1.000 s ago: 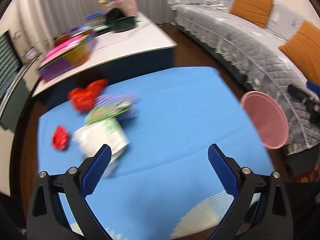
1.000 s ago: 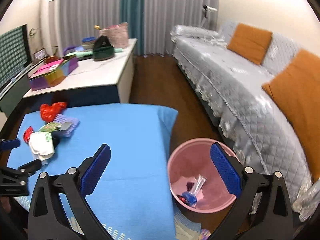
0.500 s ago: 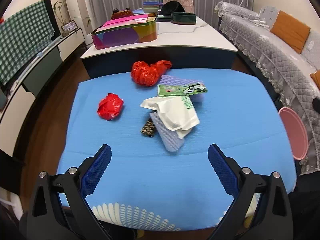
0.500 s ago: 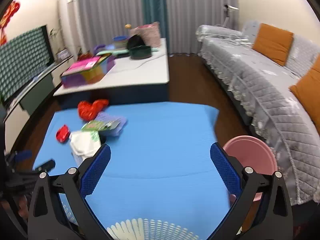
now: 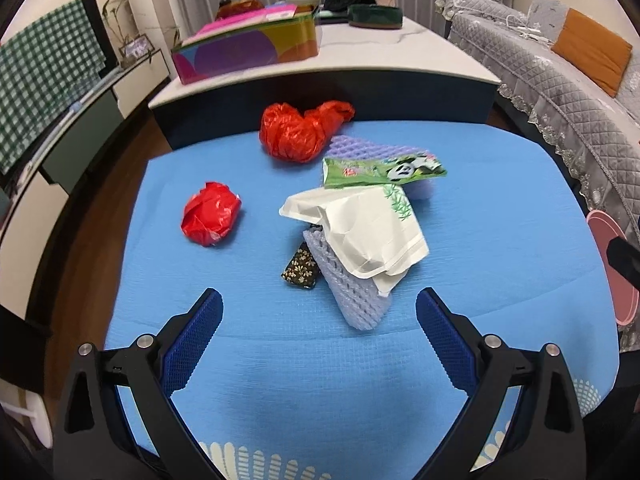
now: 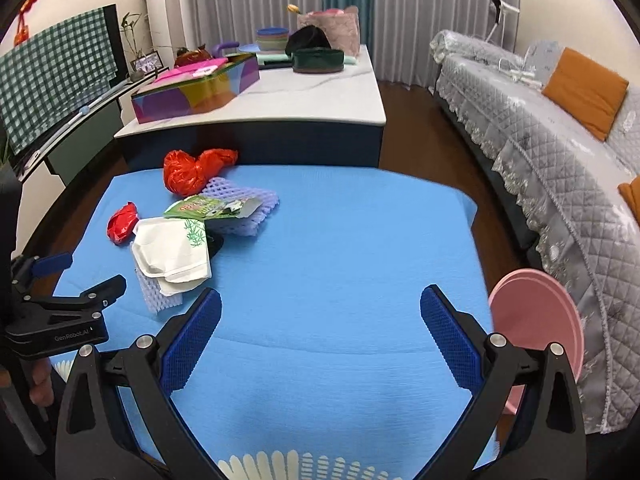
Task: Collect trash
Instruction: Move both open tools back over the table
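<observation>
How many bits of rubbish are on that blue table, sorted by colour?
Red crumpled bags: 2
Purple foam nets: 2
Green panda wrapper: 1
White wrapper: 1
Dark patterned packet: 1
Total: 7

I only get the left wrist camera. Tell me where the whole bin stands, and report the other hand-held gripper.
Observer: The pink bin stands on the floor off the right side of the blue table, between it and the grey sofa.
Operator: Now the other one.
Observer: The right hand-held gripper is open, nothing between its fingers, over the table's near edge.
Operator: Describe mine from outside.
Observer: The left hand-held gripper hangs open at the table's near left corner, close to the purple foam net but not touching it.
</observation>
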Tool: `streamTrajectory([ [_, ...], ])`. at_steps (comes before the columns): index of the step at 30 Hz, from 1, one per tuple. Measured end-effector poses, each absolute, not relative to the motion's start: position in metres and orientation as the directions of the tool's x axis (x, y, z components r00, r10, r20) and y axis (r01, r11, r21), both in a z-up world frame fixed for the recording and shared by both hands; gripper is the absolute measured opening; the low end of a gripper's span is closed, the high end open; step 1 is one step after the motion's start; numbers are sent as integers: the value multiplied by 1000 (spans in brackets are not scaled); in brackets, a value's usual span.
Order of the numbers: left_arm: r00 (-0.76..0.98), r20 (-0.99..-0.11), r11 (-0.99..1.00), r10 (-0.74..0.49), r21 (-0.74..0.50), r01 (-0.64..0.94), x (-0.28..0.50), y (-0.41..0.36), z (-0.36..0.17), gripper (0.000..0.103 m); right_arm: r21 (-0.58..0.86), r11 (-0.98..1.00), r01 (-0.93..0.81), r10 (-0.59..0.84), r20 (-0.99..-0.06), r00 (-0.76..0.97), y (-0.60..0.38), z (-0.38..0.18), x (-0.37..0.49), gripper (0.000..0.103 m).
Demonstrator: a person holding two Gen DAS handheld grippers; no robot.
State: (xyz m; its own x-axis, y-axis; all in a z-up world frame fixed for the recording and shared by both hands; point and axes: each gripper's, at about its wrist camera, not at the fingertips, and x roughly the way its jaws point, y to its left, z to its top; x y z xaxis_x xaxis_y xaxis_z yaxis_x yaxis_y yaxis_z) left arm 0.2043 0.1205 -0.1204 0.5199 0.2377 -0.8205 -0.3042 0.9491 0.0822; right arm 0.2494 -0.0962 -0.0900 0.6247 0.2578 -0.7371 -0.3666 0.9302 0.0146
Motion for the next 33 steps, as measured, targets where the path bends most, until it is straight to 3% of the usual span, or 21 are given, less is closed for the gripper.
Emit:
streamTrajectory([
  [5, 500, -836, 939, 224, 47, -342, 208, 130, -129, 94, 25, 931, -363, 254, -759, 600, -89, -100, 260, 98],
  [22, 467, -827, 896, 314, 95, -434, 192, 164, -125, 94, 33, 904, -426, 299, -762, 575, -50, -124, 270, 96],
  [25, 462, -830, 892, 311, 87, -443, 189, 171, -125, 94, 70, 892, -446, 330, -774, 540, -39, -133, 273, 92],
  [33, 409, -838, 830, 362, 89, -551, 178, 210, -124, 94, 206, 839, -503, 445, -793, 416, 3, -146, 281, 95],
])
